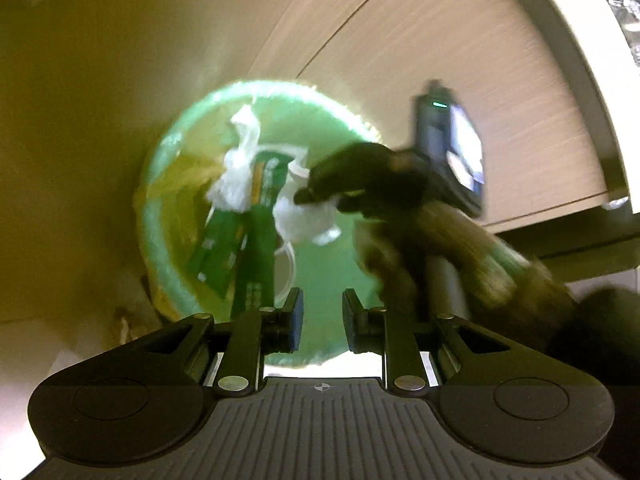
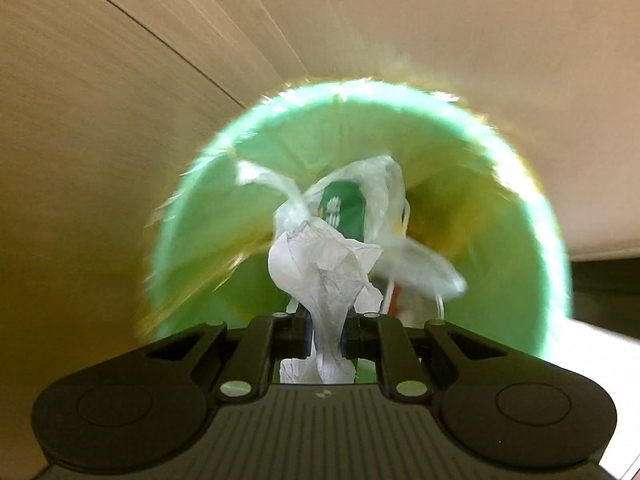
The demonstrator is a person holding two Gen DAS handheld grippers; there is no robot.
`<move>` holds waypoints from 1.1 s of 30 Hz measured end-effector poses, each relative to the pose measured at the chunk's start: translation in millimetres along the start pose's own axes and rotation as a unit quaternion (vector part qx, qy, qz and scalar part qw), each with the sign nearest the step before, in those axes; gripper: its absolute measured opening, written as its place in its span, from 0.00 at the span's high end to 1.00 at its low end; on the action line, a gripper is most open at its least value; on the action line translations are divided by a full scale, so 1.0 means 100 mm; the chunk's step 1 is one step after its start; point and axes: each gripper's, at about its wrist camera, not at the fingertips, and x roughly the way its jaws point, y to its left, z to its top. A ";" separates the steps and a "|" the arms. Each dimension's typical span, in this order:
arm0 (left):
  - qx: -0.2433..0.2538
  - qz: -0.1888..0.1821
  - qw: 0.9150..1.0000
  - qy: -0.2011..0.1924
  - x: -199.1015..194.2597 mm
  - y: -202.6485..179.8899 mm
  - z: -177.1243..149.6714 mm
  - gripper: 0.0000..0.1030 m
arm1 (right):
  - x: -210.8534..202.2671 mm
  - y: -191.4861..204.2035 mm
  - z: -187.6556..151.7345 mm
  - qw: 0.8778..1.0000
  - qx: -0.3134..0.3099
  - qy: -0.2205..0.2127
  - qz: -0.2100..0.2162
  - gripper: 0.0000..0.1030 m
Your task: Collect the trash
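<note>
The right tool [image 2: 326,330] is clamped on crumpled white paper [image 2: 320,276] above the green-lined bin [image 2: 532,240], already holding wrappers; release remains. The left tool [image 1: 322,316] is apart, empty.

bin [image 2: 248,152]: wrappers [image 2: 340,204] + bags inside | crumpled paper [image 2: 324,276] in R claw [image 2: 326,332], above bin

Left wrist view: mounted behind the left gripper [image 1: 322,316], looking steeply down along its jaws into the green-lined bin [image 1: 168,184], near its mouth, right gripper [image 1: 316,196] entering from the right. Right wrist view: set behind its own jaws, facing down, closer over the same bin. Shared: bin liner, green wrapper [image 1: 256,232], pale wood-grain panel [image 1: 460,64] behind.
</note>
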 end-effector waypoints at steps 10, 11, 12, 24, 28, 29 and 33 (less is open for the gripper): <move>0.007 0.010 1.000 0.019 0.04 0.28 -0.10 0.77 | 1.28 -0.34 0.21 0.993 0.091 0.074 -0.008 0.88; 0.008 0.013 1.000 0.013 0.01 0.27 -0.09 0.77 | 1.32 -0.36 0.23 0.992 0.099 0.075 -0.004 0.88; 0.005 0.017 1.000 0.005 -0.01 0.26 -0.08 0.77 | 1.31 -0.38 0.25 0.991 0.106 0.076 0.004 0.88; -0.057 0.037 0.996 -0.062 -0.20 -0.08 -0.04 0.77 | -0.05 -0.47 0.21 0.988 0.074 0.045 0.124 0.39; -0.046 0.038 0.994 -0.089 -0.41 -0.28 -0.02 0.77 | -0.75 -0.39 0.09 0.992 0.043 -0.004 0.118 0.39; -0.039 0.039 0.993 -0.103 -0.52 -0.36 -0.02 0.77 | -0.98 -0.38 0.05 0.993 0.026 -0.018 0.118 0.39; -0.015 0.055 0.983 -0.177 -1.04 -0.75 -0.08 0.77 | -1.99 -0.26 -0.29 0.987 -0.054 -0.103 0.110 0.39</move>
